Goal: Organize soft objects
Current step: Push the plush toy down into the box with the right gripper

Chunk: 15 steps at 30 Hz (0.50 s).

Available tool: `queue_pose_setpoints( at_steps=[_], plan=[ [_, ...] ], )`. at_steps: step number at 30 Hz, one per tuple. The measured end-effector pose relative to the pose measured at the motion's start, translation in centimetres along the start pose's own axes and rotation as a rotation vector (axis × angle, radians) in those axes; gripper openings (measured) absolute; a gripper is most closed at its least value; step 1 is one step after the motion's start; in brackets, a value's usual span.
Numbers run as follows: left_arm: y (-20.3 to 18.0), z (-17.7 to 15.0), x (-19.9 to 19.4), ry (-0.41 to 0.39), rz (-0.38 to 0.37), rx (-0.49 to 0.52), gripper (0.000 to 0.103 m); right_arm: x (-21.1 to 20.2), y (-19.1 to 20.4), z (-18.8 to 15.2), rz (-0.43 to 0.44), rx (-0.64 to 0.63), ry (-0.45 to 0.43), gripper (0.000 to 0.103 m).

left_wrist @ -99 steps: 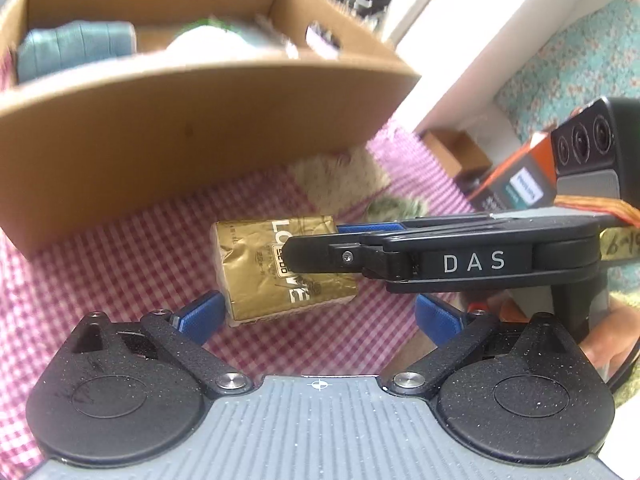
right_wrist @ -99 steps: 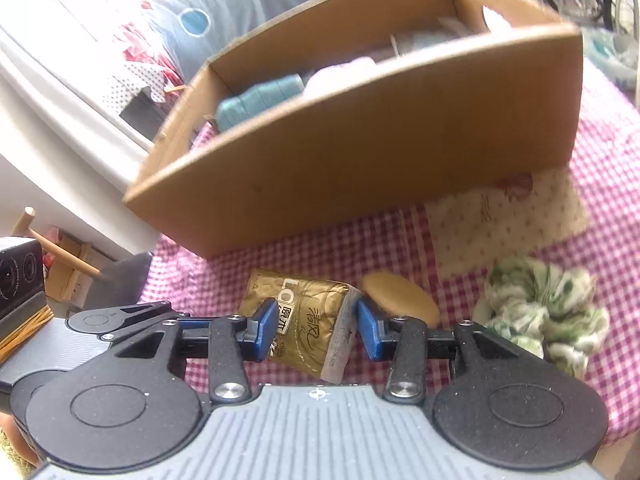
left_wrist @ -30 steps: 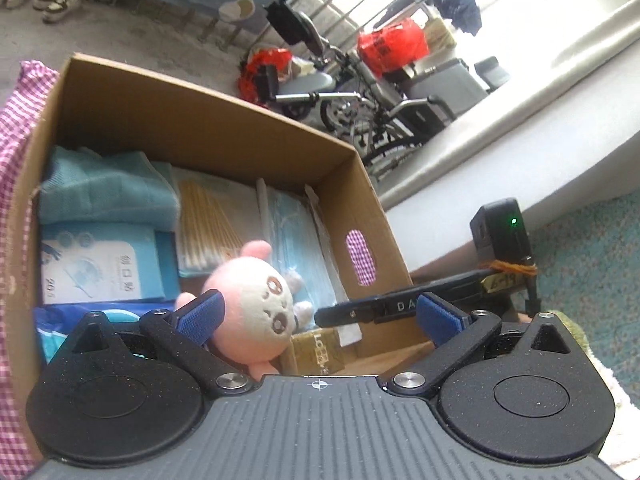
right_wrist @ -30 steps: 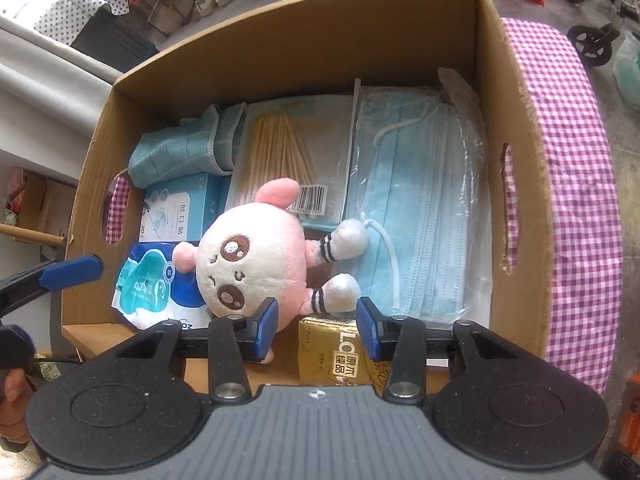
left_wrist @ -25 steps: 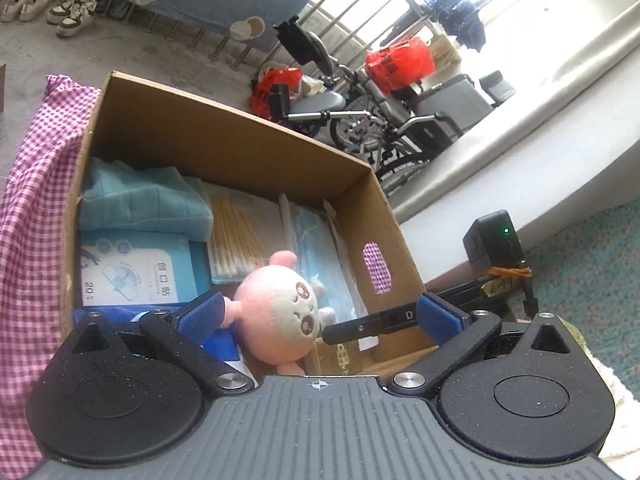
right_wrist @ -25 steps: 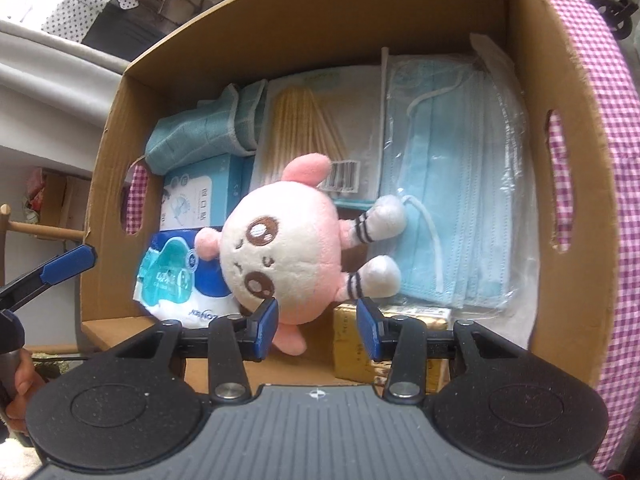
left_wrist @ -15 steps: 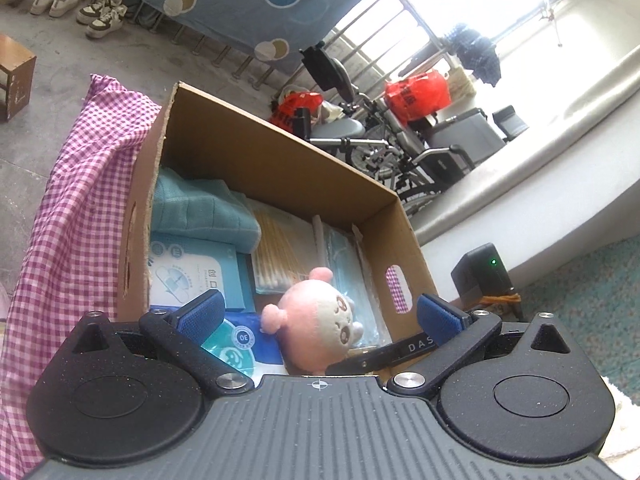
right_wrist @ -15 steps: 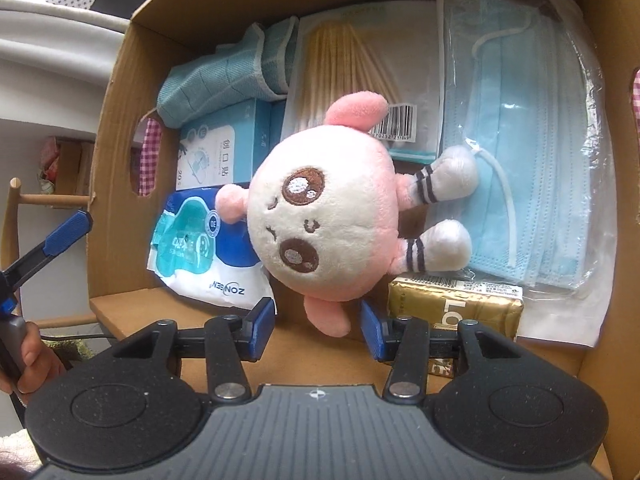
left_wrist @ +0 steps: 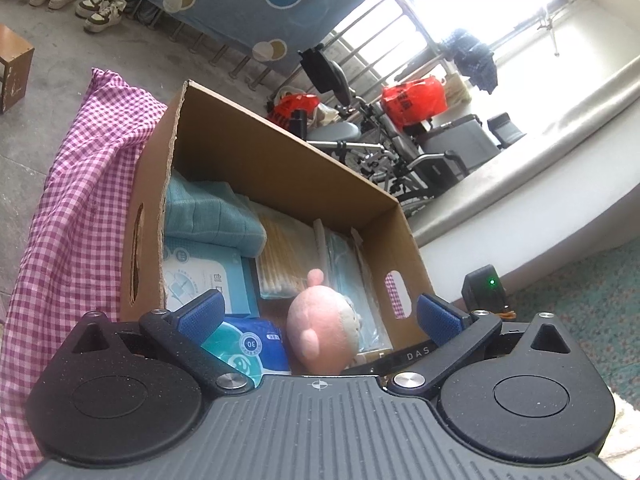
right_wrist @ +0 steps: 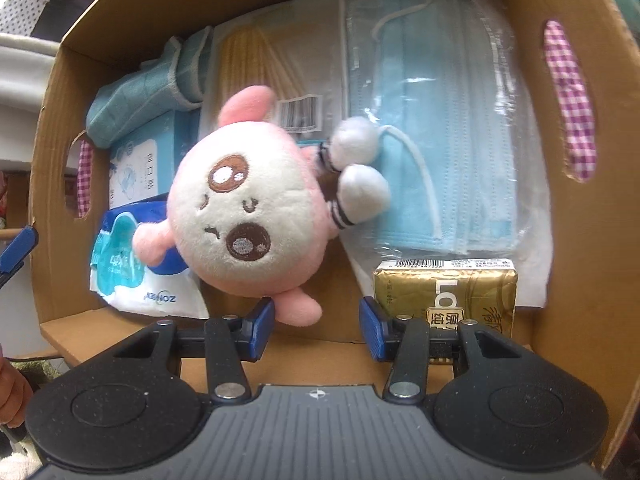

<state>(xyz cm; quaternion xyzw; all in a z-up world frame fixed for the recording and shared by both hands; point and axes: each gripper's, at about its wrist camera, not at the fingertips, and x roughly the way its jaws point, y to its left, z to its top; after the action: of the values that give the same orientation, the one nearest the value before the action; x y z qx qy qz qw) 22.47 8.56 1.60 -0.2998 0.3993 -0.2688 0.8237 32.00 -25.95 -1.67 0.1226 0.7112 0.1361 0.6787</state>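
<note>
The cardboard box [right_wrist: 516, 8] is packed almost wall to wall; only a strip of bare floor along its near wall remains open. A gold tissue pack [right_wrist: 444, 292] lies flat in the near right corner, against a bag of blue face masks [right_wrist: 452, 120]. The pink plush toy [right_wrist: 240, 208] lies face up in the middle. The right hand-held gripper [right_wrist: 316, 326] hangs over the bare strip, half open and empty. The left hand-held gripper [left_wrist: 318, 312] is spread wide, holding nothing.
</note>
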Motion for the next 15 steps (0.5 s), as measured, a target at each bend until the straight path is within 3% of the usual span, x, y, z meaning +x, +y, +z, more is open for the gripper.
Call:
queue_pose_setpoints(
  at_steps=[10,13,15],
  plan=[
    [0.1,0.0,-0.2,0.005,-0.004,-0.002,0.102,-1.3,-1.2,-0.1,-0.030,0.054,-0.048,0.051],
    [0.2,0.0,-0.4,-0.002,-0.001,-0.007,0.102,-2.5,0.0,0.2,0.055,0.036,-0.087,0.055],
    [0.4,0.1,-0.7,-0.008,0.000,-0.009,0.102,-3.0,0.7,0.6,0.119,0.027,-0.104,0.064]
  ],
)
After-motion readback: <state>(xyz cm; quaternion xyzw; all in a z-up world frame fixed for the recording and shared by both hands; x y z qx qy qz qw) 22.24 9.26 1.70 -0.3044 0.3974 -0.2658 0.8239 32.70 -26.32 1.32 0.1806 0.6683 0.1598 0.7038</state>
